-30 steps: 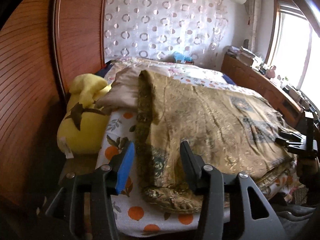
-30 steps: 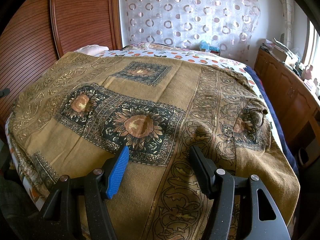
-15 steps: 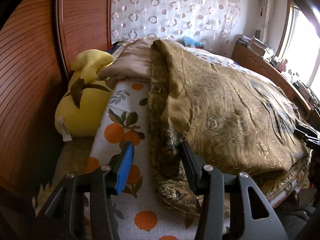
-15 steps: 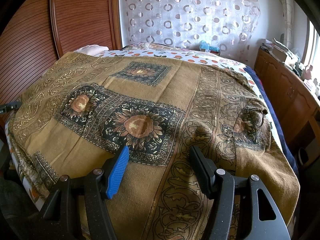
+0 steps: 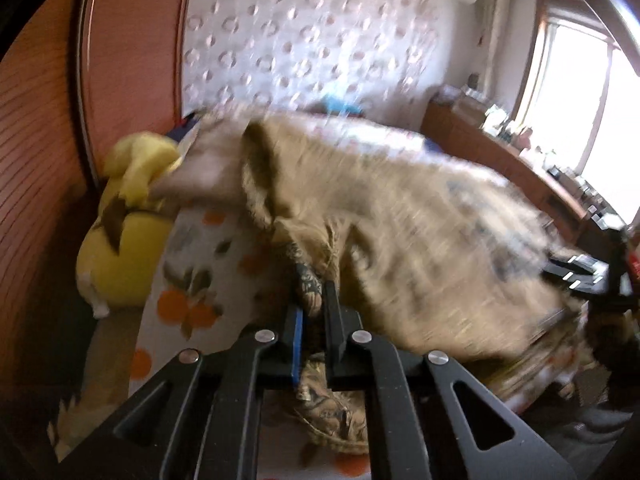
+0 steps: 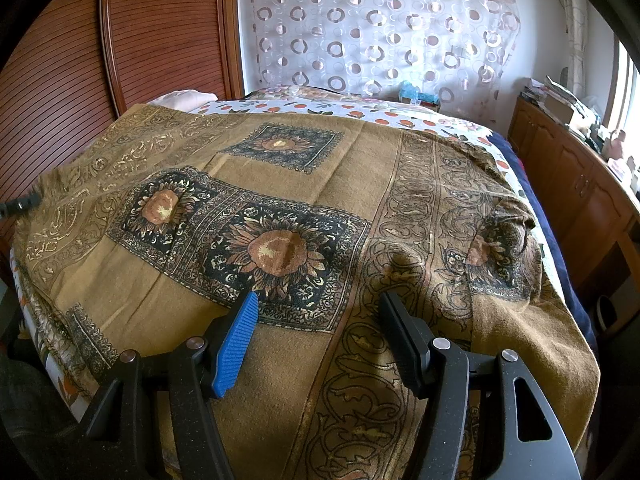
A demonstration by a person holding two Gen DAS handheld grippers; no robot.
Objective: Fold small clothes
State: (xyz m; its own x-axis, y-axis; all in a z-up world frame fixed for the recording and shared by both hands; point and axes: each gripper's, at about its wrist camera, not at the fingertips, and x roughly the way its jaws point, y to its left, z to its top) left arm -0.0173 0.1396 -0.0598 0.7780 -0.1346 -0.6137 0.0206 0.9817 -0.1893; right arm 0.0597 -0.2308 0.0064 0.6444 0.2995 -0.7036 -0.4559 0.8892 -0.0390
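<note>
Left gripper (image 5: 314, 312): has just closed, pinching the brown patterned cloth's (image 6: 320, 184) edge.
Right gripper (image 6: 316, 320): open, holding nothing.
Risk: cloth could slip out.

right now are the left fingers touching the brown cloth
Touching. The left wrist view shows the left gripper fingers just closed on a bunched edge of the brown cloth.

The patterned cloth (image 6: 304, 184) is spread over the bed (image 6: 360, 114), filling the middle of the right wrist frame. A plush toy (image 5: 120, 240) is wedged at the left between bed and wardrobe (image 5: 36, 160). A cabinet (image 6: 568, 184) is set along the right edge.
</note>
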